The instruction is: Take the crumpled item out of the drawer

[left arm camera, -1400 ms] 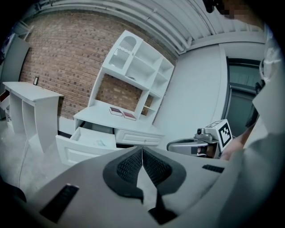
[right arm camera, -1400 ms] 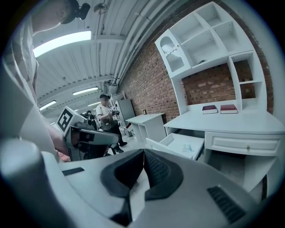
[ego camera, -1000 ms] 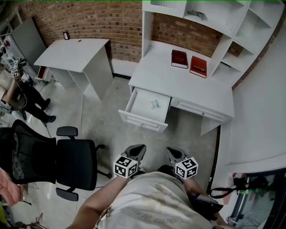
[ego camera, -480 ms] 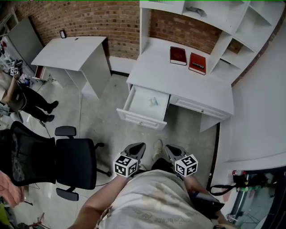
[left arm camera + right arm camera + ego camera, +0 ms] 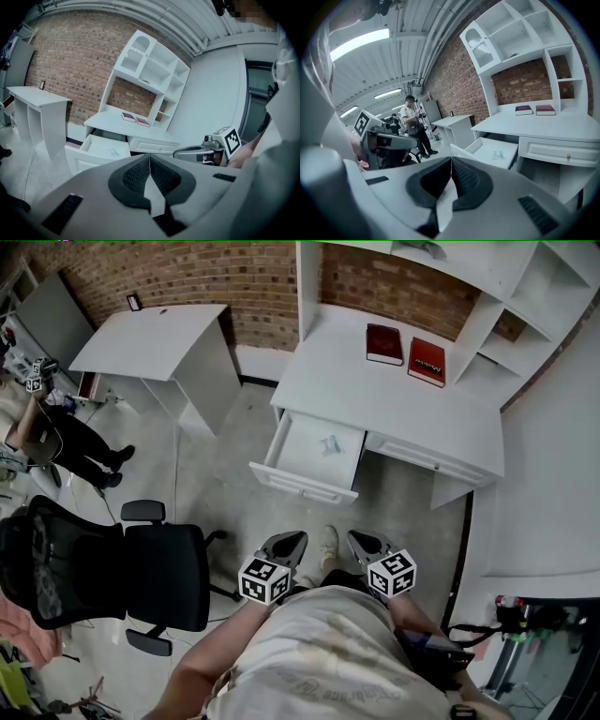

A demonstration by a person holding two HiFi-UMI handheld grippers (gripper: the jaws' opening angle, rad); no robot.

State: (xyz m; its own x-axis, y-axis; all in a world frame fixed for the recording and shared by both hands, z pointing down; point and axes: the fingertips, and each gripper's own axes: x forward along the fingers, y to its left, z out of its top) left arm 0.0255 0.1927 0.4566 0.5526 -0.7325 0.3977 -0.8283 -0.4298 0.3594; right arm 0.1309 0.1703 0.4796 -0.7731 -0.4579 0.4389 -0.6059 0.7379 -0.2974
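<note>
I am holding the left hand-held gripper (image 5: pixel 289 542) and the right hand-held gripper (image 5: pixel 362 542) side by side, low in front of me. Both are pointing toward the open drawer (image 5: pixel 302 486), and both are sitting with their jaws pressed together, nothing between the pads.

The crumpled item (image 5: pixel 328 443) is lying about the middle of the drawer's floor, well apart from both hand-held grippers and roughly on the line running out between them. Bare floor is stretching between the tips and the drawer, and the drawer's front panel is standing on my side of the item.

The drawer is sticking out from the left end of the white counter (image 5: pixel 394 404). Two red books (image 5: pixel 406 352) are lying side by side at its back, under the white shelving (image 5: pixel 487 296). A black office chair (image 5: pixel 112 573) is standing near the left hand-held gripper. Beyond it a second white desk (image 5: pixel 150 341) is standing against the brick wall — and a person (image 5: pixel 66 442) is standing off to the left. A pale shoe (image 5: pixel 327 545) is showing between the two hand-held grippers.
</note>
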